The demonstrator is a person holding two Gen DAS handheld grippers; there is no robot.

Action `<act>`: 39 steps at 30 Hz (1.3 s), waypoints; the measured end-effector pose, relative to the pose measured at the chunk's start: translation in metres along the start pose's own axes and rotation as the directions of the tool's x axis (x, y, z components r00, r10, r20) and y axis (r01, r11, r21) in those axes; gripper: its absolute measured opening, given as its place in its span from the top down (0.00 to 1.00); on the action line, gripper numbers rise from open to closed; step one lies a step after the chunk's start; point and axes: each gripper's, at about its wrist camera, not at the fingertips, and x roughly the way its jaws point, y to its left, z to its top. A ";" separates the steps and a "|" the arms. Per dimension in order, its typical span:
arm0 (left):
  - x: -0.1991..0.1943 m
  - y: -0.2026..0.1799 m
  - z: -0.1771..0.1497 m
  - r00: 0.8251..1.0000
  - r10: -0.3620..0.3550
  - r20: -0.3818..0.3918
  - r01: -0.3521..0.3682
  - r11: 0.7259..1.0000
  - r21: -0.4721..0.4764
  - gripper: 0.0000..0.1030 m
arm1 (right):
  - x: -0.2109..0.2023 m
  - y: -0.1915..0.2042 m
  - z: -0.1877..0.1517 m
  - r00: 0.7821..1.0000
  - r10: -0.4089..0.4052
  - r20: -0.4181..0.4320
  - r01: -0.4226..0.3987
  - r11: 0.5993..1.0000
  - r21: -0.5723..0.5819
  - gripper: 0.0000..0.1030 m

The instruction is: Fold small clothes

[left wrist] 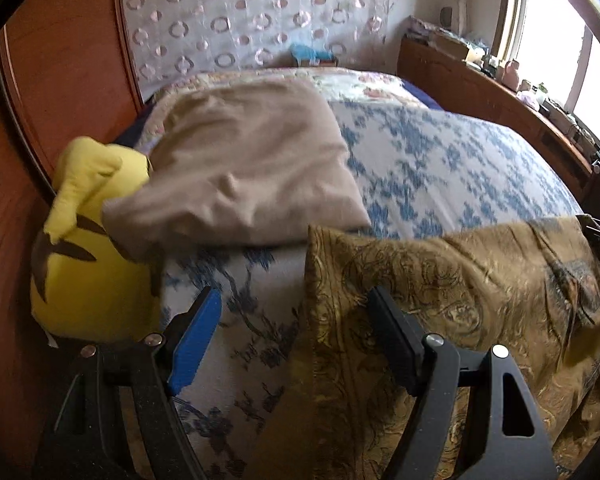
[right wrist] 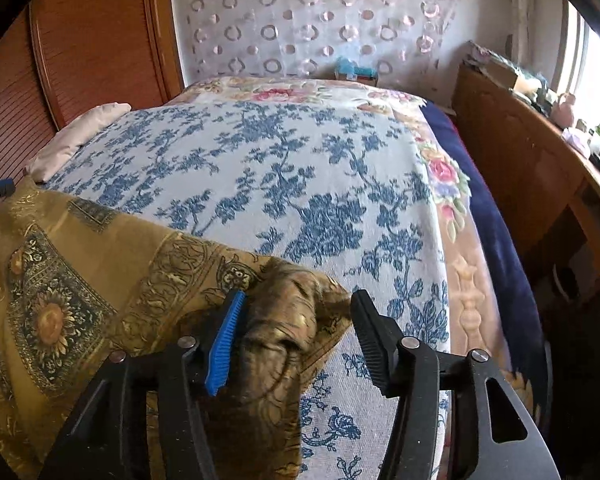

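Paisley-patterned golden cloth (right wrist: 100,264) bunched on floral bedspread (right wrist: 300,184)

One gold patterned cloth (left wrist: 460,280), one beige pillow (left wrist: 240,168), one yellow plush toy (left wrist: 88,240).

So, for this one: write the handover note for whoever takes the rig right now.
Left gripper: open, the gold patterned cloth's edge between its fingers, not pinched.
Right gripper: open, a bunched corner of the cloth between the fingers, the black one clear of it.
The cloth lies spread across the near end of the blue floral bedspread. A beige pillow and a yellow plush toy sit at the left.
Done: cloth laid out. Left: no fold visible yet; grip both near corners and fold.
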 end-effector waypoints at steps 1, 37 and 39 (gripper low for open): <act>0.003 0.000 -0.001 1.000 -0.006 -0.007 0.006 1.000 -0.006 0.26 | 0.001 0.000 0.000 1.000 -0.001 -0.002 0.001 1.000 0.003 0.40; -0.133 -0.034 -0.003 0.936 -0.086 0.342 0.097 0.995 -0.015 0.98 | -0.095 0.015 -0.004 0.952 0.190 0.242 -0.182 0.982 -0.054 0.93; -0.166 -0.035 0.004 0.904 -0.078 0.421 0.091 0.996 -0.011 0.98 | -0.127 0.020 0.002 0.930 0.190 0.315 -0.176 0.982 -0.073 0.93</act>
